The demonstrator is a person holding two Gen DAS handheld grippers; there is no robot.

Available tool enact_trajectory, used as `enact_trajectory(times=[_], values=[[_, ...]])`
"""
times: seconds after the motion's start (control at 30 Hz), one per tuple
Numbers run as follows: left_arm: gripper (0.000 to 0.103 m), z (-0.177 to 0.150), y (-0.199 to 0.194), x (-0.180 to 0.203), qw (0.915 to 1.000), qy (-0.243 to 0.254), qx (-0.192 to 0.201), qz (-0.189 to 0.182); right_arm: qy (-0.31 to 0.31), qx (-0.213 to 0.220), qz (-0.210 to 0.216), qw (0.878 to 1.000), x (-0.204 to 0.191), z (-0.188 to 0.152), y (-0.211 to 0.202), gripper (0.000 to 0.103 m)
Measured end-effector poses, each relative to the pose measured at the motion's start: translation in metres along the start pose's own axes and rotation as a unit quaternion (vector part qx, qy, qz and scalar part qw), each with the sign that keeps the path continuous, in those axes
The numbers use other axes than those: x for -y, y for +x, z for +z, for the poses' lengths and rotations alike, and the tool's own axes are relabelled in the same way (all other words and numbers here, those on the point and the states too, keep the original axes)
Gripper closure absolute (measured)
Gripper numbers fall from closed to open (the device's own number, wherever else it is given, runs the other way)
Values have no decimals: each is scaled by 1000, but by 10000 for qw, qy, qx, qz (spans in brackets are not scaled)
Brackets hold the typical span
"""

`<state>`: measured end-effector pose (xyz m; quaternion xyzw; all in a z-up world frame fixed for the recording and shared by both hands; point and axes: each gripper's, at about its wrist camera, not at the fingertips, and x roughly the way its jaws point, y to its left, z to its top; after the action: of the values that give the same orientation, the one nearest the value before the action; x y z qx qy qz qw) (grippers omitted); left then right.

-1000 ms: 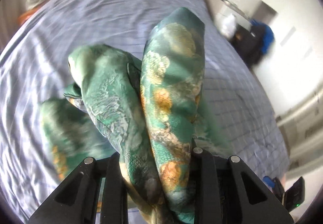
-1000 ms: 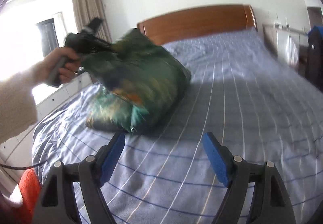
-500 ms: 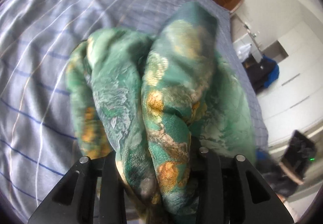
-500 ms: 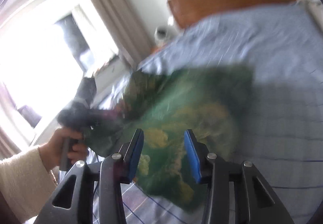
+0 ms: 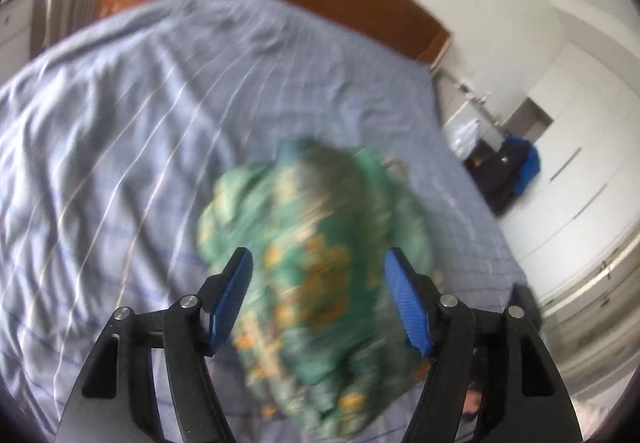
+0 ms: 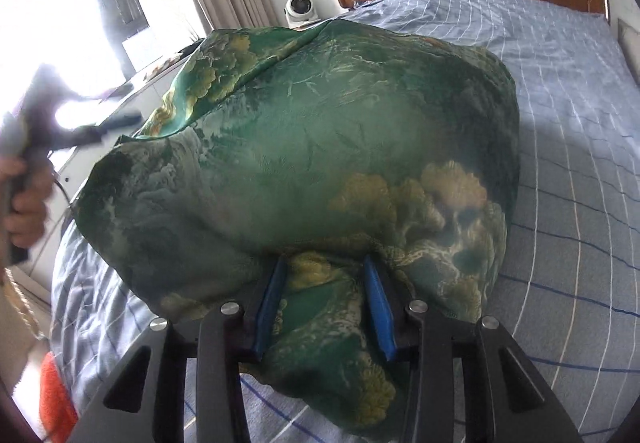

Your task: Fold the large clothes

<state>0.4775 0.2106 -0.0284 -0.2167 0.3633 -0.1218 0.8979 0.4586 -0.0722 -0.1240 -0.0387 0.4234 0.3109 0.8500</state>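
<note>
Garment (image 6: 320,147) green, floral; no legible writing; right gripper (image 6: 326,307) clamping fold.

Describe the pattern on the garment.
Dark green garment with yellow-gold cloud or tree motifs and pale wavy detailing; clearest in the right wrist view.

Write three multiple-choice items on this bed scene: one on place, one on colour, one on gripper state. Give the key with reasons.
1. The green floral silky garment lies on: A the blue striped bedsheet; B a chair; C the floor.
2. The gripper pads are: A red; B blue; C yellow.
3. The right gripper is: A wide open, empty; B out of view; C closed on the garment.

Key: A, sheet surrounds it; B, blue pads show in both views; C, cloth is pinched between its pads, while the left gripper has just been opening, its pads apart from the cloth.
</note>
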Motion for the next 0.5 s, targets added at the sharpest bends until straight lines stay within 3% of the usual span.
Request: enact_trajectory(times=[0.07,0.13,0.2,0.23,0.3,0.4,0.43,0.5], values=[[35,-1,8,17,9997,244,93,26,-58,61,-145,9999,-6,-1,-3,62],[52,-4,41,30,9986,446,-51,276,-151,69,-282,9995,-10,0,-5,62],[92,-15,71,13,9953,402,-484,738,-207,51,-321,9993,-15,0,-9,60],[97,-22,87,0,9930,290,-705,904,-227,49,-306,9993,-16,0,-16,60],[99,-37,93,-20,9937,39,-758,830,17,237,-62,9997,-9,4,-45,60],[100,-47,91,-44,9962,-233,-632,549,858,427,617,9935,18,3,-81,60],[100,-48,90,-47,9965,-273,-621,489,974,270,909,9907,23,-2,-82,60],[100,-52,90,-49,9968,-266,-652,385,855,-270,1014,9908,25,-16,-60,60]])
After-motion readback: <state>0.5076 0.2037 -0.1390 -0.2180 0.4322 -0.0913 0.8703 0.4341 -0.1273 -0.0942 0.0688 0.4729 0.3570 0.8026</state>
